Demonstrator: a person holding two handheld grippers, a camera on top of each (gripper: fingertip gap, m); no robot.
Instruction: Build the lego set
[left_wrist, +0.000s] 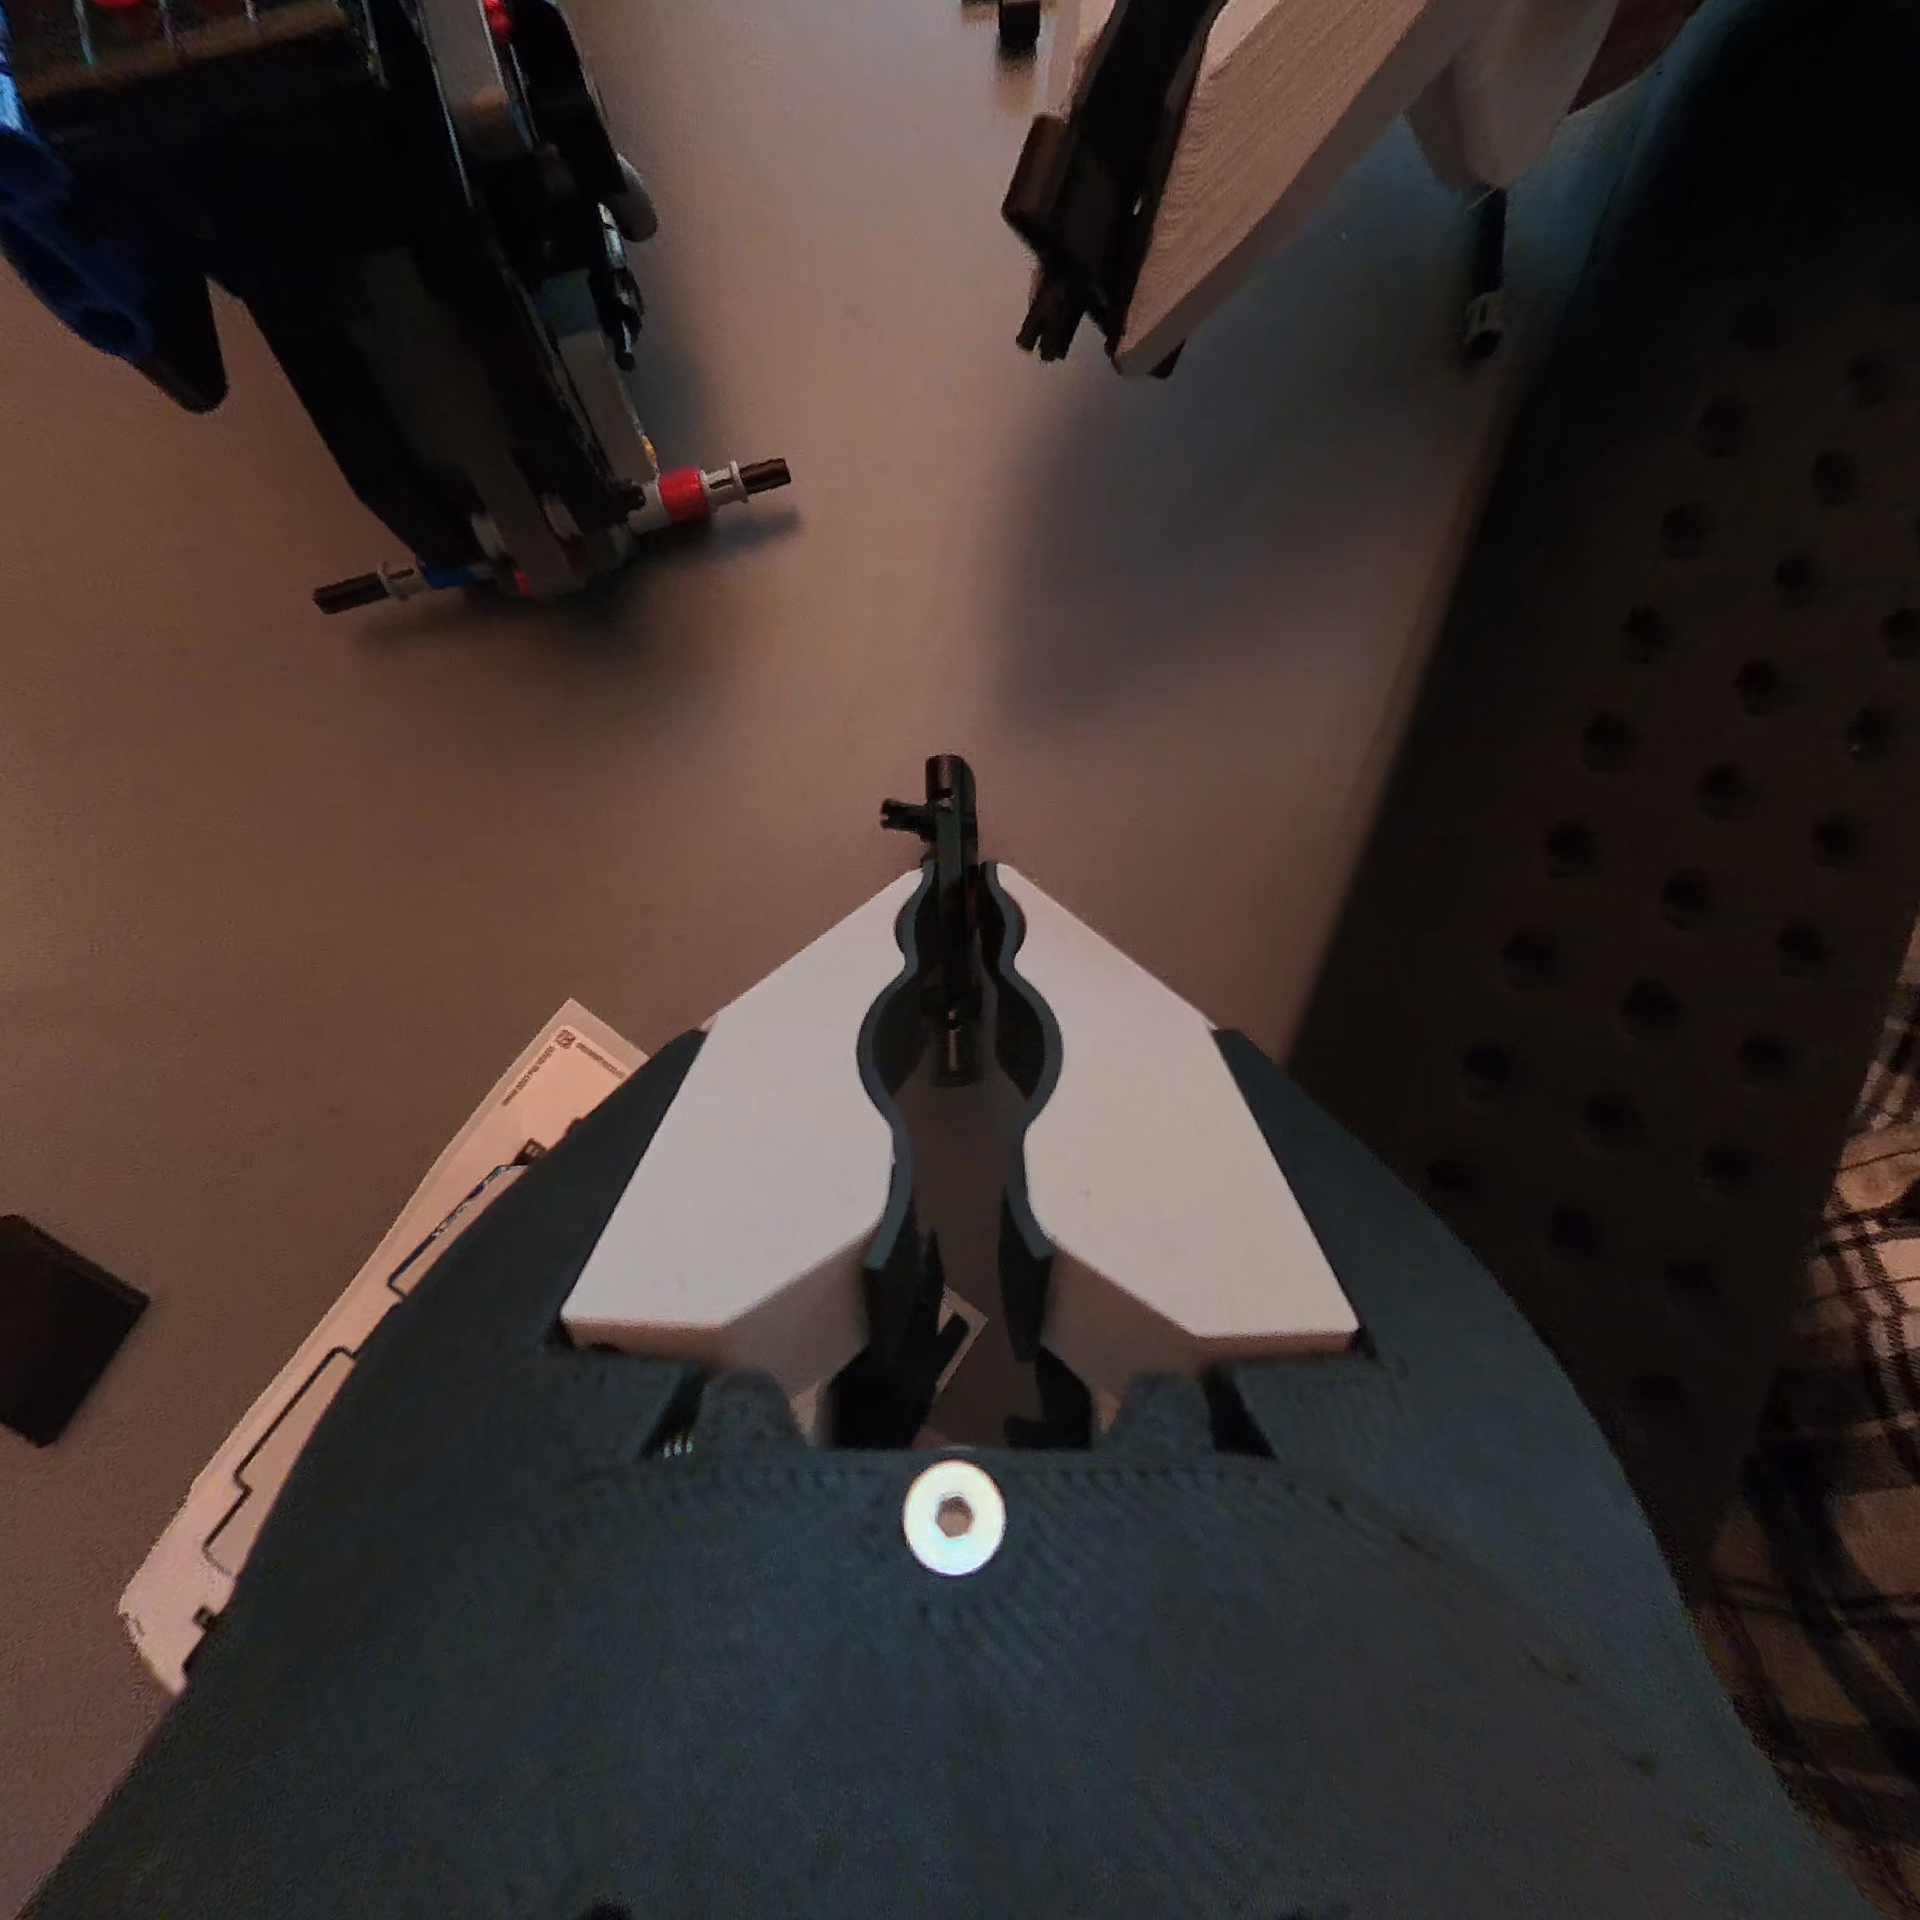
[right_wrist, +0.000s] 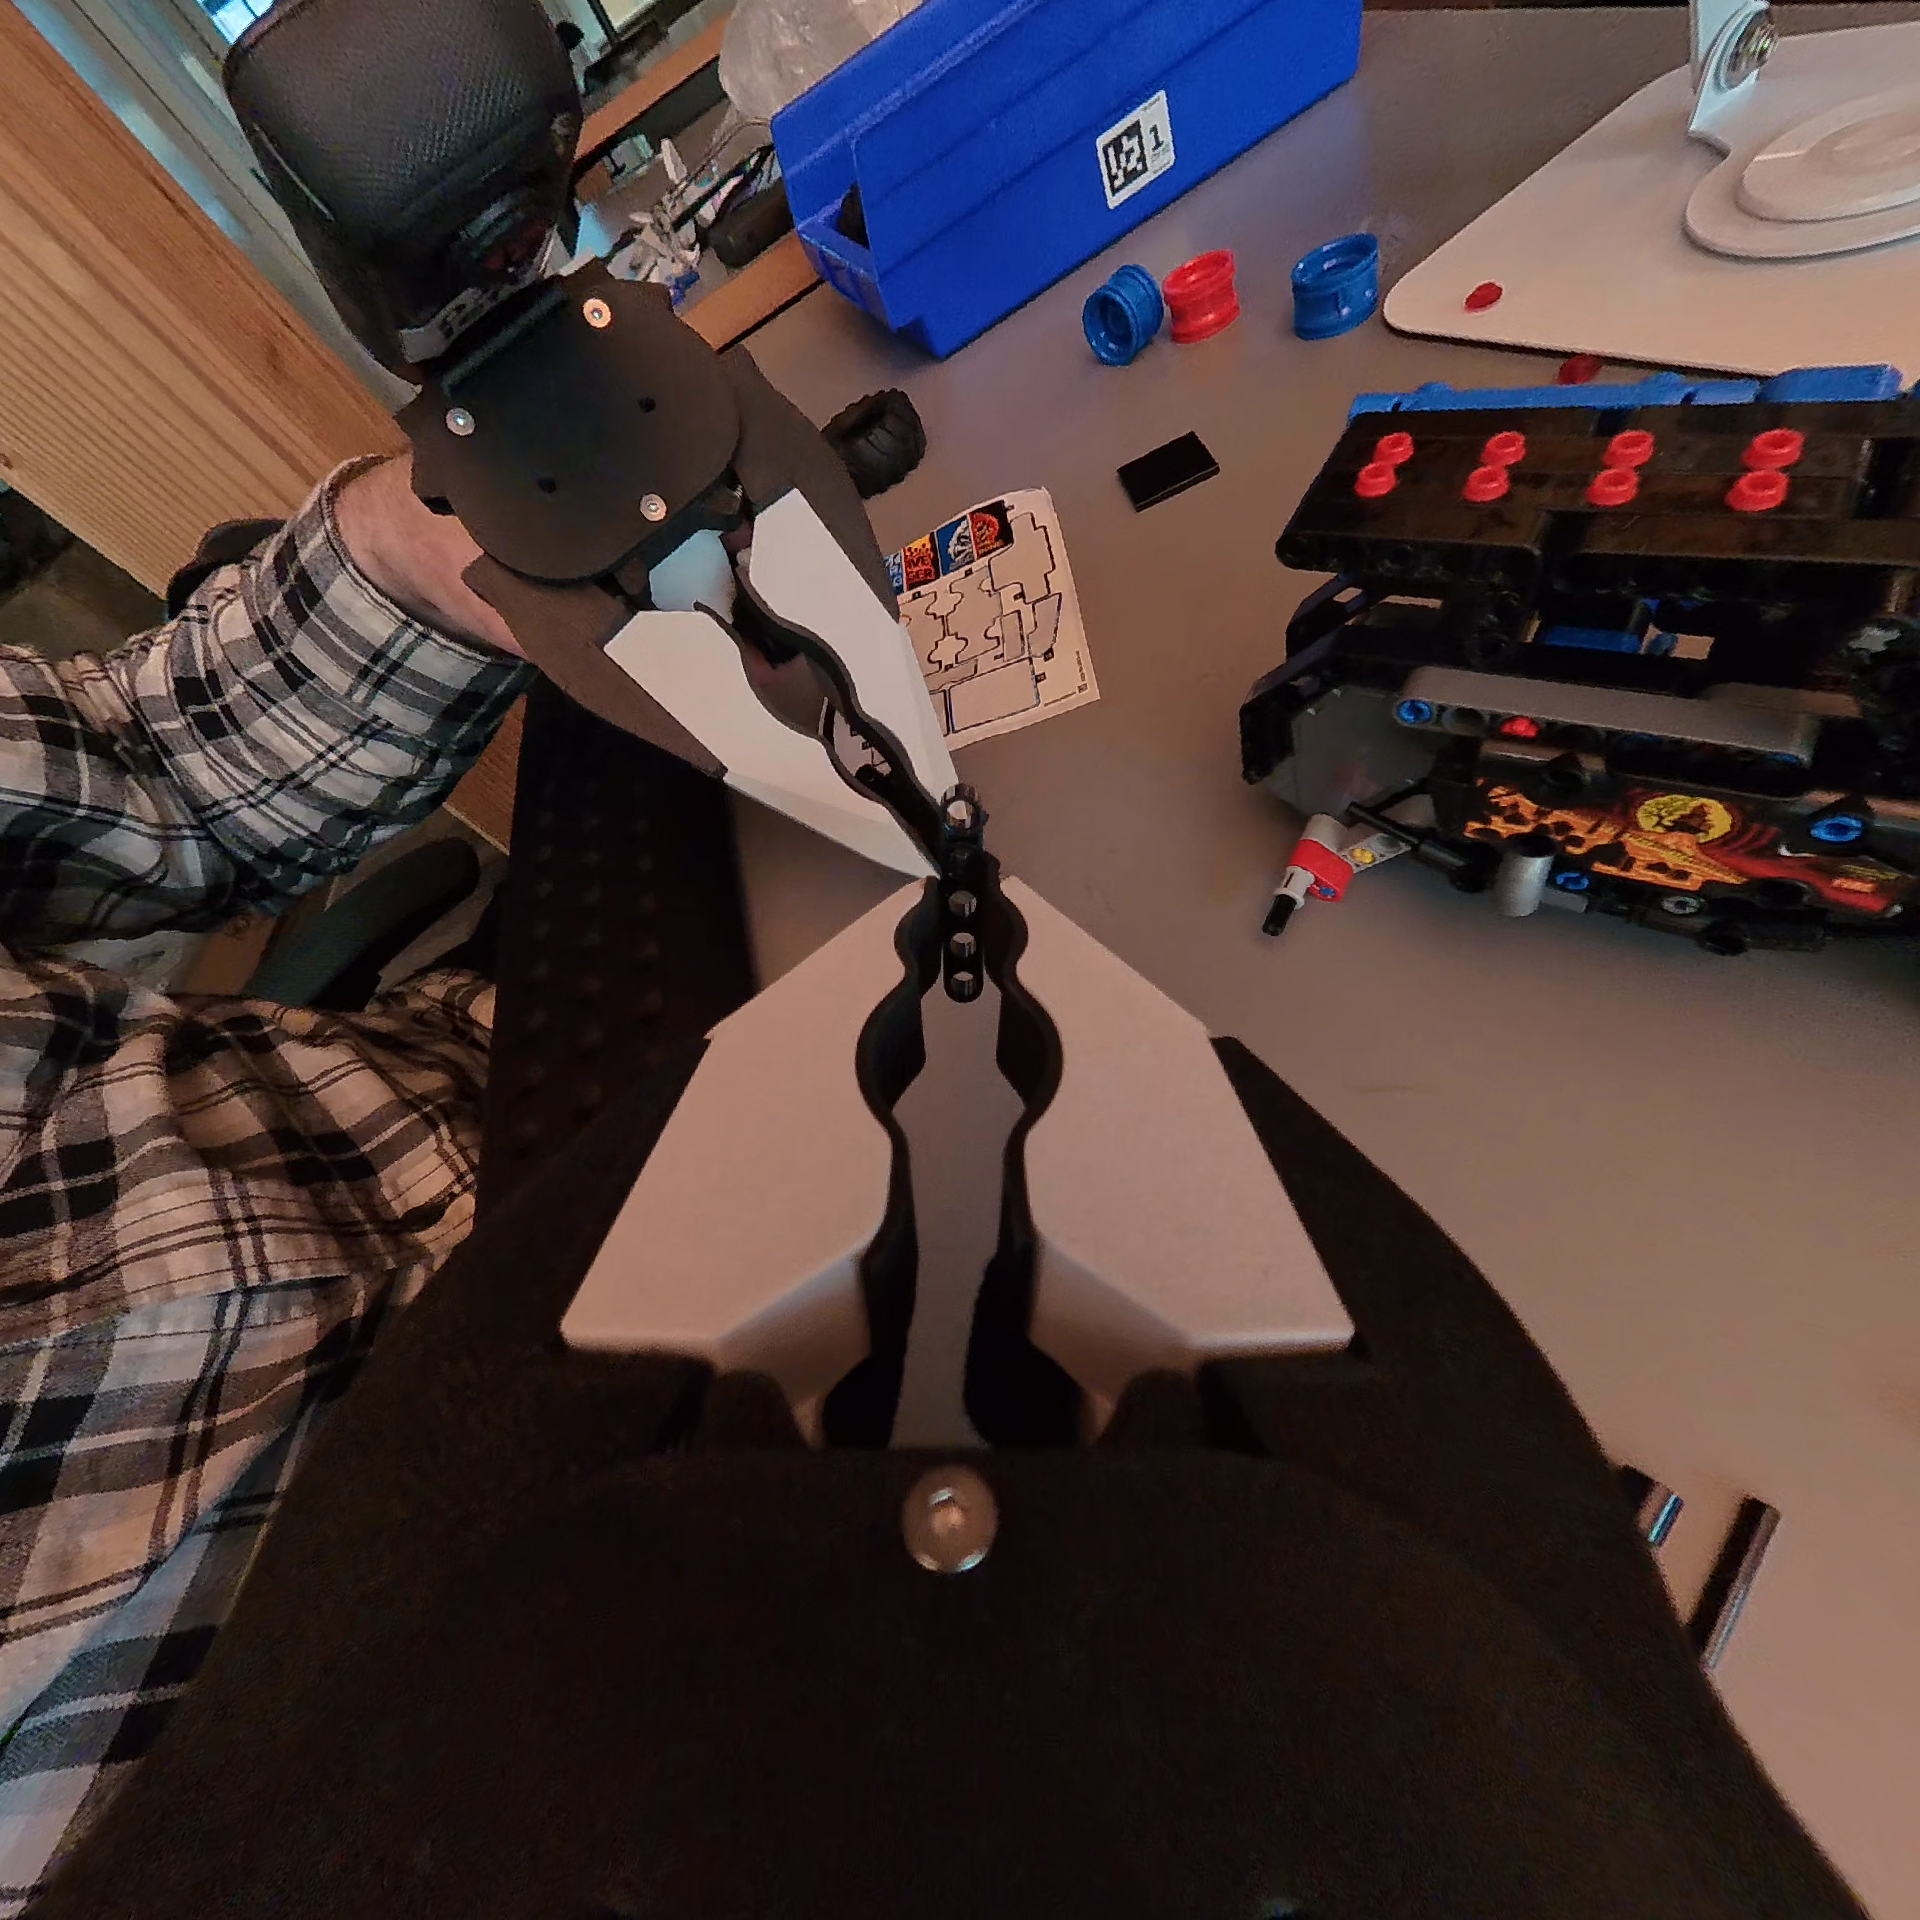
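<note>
black lego beam (right_wrist: 962, 940) being pinched by right gripper (right_wrist: 958, 894) | left gripper (left_wrist: 951, 878) clamping black pin piece (left_wrist: 948, 821) | tips meeting above grey table (right_wrist: 1299, 1091) | truck model (right_wrist: 1600, 665) sitting nearby

**Two wrist cameras, crossing over one table**

My left camera sits behind my left gripper (left_wrist: 951, 883) and looks steeply down at the grey table (left_wrist: 831, 644), close above it; the model truck (left_wrist: 499, 343) hangs in the upper left of the frame, the sticker sheet (left_wrist: 416, 1299) at lower left.

My right camera looks forward along my right gripper (right_wrist: 956, 894), shallower and wider, across the same table (right_wrist: 1299, 1039). It shares the truck (right_wrist: 1600, 665) at right and the sticker sheet (right_wrist: 987, 623) at upper centre, and sees my left gripper (right_wrist: 940, 821) close, upper left.
</note>
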